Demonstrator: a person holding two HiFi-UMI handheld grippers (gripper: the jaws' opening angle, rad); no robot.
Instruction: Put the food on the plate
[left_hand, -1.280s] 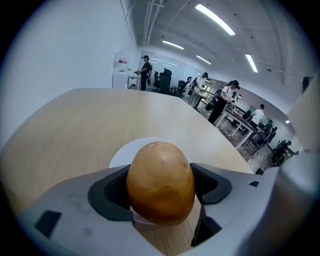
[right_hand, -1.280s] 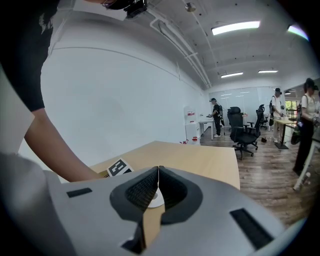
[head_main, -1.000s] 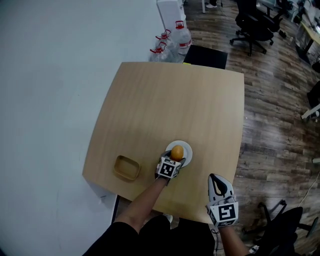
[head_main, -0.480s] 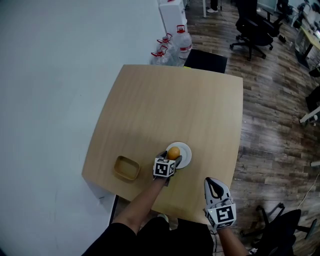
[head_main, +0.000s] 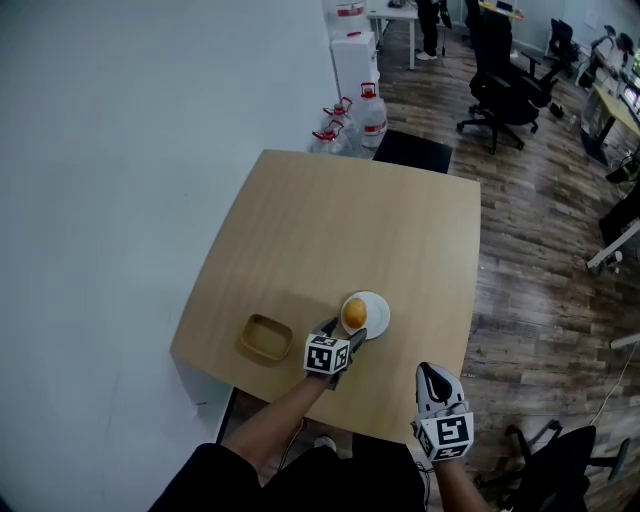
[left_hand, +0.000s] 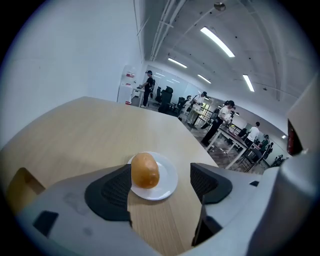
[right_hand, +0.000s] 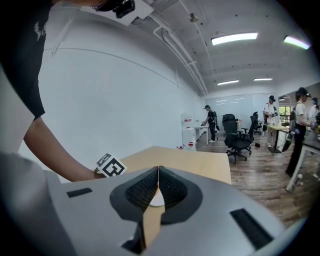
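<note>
- Grey left gripper (left_hand: 161, 186) is spread wide and holds nothing, low over the light wooden table (head_main: 340, 225).
- Just ahead of its jaws, the golden-brown oval bun (left_hand: 145, 170) lies on the small round white plate (left_hand: 169, 181).
- The grey right gripper (right_hand: 158, 172) is pressed closed on nothing, by the table's near edge.
- A shallow tan wooden bowl (head_main: 265, 337) sits left of the left gripper.

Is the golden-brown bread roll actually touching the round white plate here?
Touching. The left gripper view shows the golden-brown bread roll sitting directly on the round white plate, with no gap beneath it.
</note>
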